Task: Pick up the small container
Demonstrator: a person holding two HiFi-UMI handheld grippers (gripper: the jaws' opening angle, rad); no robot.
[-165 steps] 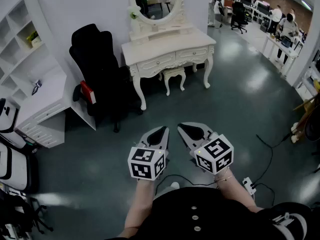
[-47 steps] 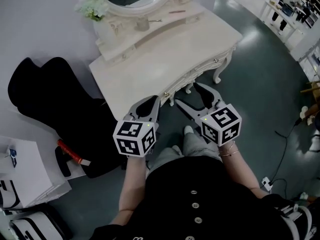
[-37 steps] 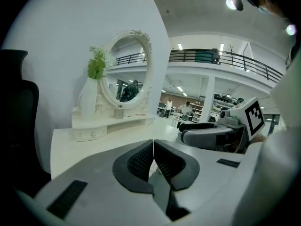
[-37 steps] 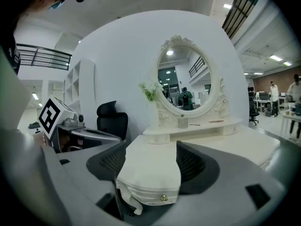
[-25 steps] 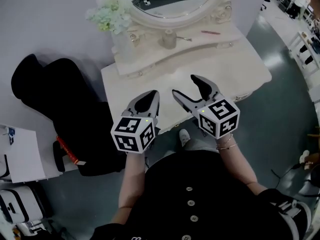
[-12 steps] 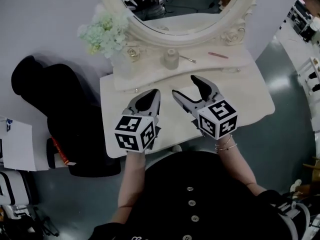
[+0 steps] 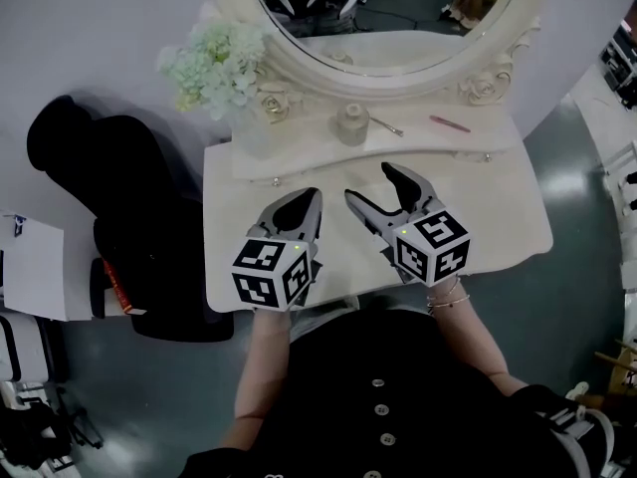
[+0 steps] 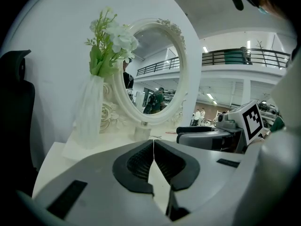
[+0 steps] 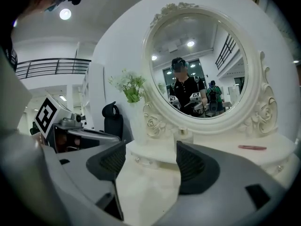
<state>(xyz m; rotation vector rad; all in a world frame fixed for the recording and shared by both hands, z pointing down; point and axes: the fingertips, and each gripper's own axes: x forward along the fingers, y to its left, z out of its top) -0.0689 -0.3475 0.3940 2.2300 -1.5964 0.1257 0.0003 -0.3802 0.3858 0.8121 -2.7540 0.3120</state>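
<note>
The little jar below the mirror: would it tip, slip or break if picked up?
The jar looks squat with a narrower top, so it would probably stay upright rather than roll. Its pale, smooth look suggests glass or ceramic: likely stiff, somewhat slippery, breakable if dropped. It seems small enough for the open right gripper.

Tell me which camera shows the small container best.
The head view: the container shows whole from above, on the shelf under the mirror. The left gripper view shows it small and side-on, beyond that gripper's shut jaws. The right gripper view shows only its top, above one jaw.
</note>
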